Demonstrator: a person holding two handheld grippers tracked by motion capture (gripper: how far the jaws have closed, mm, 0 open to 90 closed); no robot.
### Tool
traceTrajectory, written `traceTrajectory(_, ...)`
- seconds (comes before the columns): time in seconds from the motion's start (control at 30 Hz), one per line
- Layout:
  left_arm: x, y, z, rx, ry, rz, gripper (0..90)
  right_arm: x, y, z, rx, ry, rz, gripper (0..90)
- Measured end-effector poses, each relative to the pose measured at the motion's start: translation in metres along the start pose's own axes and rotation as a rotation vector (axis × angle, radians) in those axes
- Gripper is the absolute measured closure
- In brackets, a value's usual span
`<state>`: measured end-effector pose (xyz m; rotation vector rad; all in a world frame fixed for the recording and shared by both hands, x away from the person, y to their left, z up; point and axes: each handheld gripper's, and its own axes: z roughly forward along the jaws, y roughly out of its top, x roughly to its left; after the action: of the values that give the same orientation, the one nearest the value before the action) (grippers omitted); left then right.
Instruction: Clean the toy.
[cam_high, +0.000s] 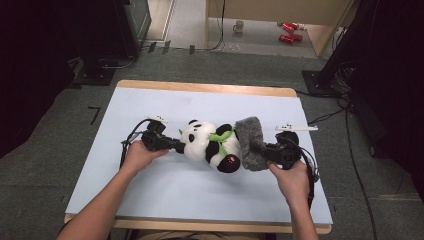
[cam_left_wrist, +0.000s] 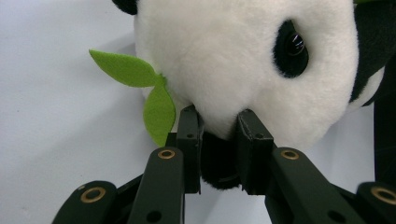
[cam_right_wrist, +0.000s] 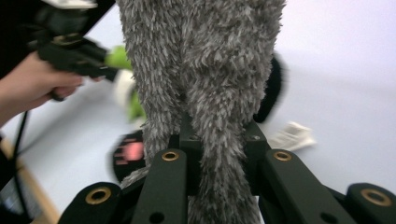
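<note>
With the panda (cam_high: 212, 146) lying mid-desk (cam_high: 165, 185), the left tool (cam_left_wrist: 217, 140) clamps what looks like its ear and the right tool (cam_right_wrist: 219, 154) pinches the grey hat (cam_high: 250, 142), so pulling apart could slip either shallow fur grip.

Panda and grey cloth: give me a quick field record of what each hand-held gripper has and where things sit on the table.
surface: table with pale blue top
panda: plush toy lying mid-table, head toward the person's left, green leaf at its head
grey cloth: fuzzy, lying against the panda's foot end
left hand-held gripper: jaws closed on a black part at the panda's head
right hand-held gripper: jaws closed on a fold of the grey cloth
left hand: holding left gripper
right hand: holding right gripper
</note>
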<state>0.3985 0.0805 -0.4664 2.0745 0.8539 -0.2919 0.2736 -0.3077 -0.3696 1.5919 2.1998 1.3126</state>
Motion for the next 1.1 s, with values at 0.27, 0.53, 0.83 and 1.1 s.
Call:
traceTrajectory(0.27, 0.0, 0.0, 0.0, 0.001, 0.004, 0.0, 74.3, 0.041, 0.001, 0.013, 0.057, 0.096, -0.086, 77.1)
traceTrajectory(0.53, -0.002, 0.0, 0.0, 0.02, 0.001, 0.012, 74.6, 0.049, -0.013, 0.037, 0.167, 0.077, -0.124, 76.6)
traceTrajectory(0.83, -0.001, 0.001, 0.002, 0.012, 0.01, 0.008, 75.1, 0.039, -0.031, 0.034, 0.122, 0.041, -0.128, 76.6)
traceTrajectory(1.1, -0.002, 0.001, 0.002, 0.009, 0.016, 0.004, 75.1, 0.025, -0.037, 0.037, 0.05, -0.01, -0.073, 77.0)
